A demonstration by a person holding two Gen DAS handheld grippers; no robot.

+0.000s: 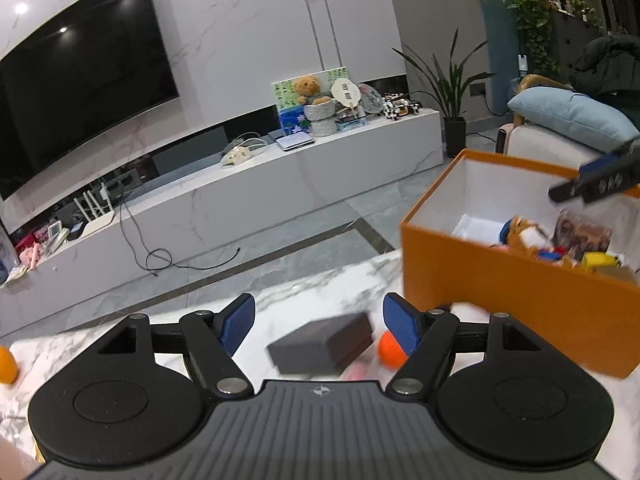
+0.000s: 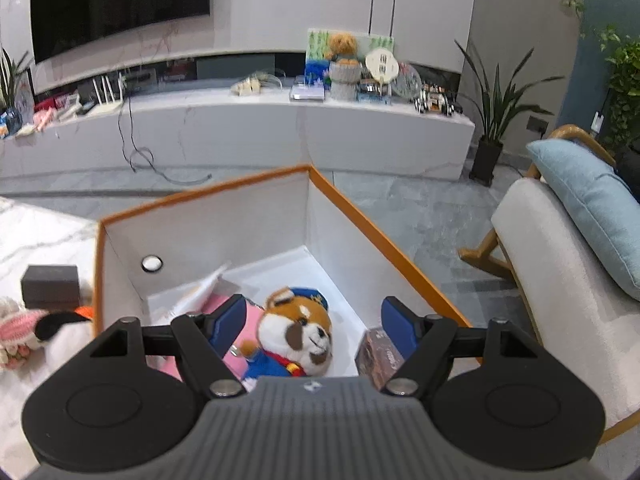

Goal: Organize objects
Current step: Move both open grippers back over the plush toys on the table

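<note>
In the left wrist view my left gripper (image 1: 318, 316) stands open over the marble table (image 1: 300, 296). A small dark box (image 1: 320, 344) lies between and below its fingers, and the pads are clear of it. Beside the right finger sits an orange ball (image 1: 390, 350). To the right stands the orange storage box (image 1: 500, 300), with my right gripper (image 1: 592, 180) above it. In the right wrist view my right gripper (image 2: 313, 314) is open over the storage box (image 2: 240, 232). Inside lie a plush dog (image 2: 296, 332), a brown box (image 2: 378, 354) and a pink item (image 2: 244, 332).
A crocheted pink and white toy (image 2: 16, 332) and the dark box (image 2: 50, 286) lie left of the storage box. An orange object (image 1: 6, 364) sits at the table's left edge. An armchair with a blue cushion (image 2: 592, 208) stands right; a long TV bench (image 1: 280, 184) is beyond.
</note>
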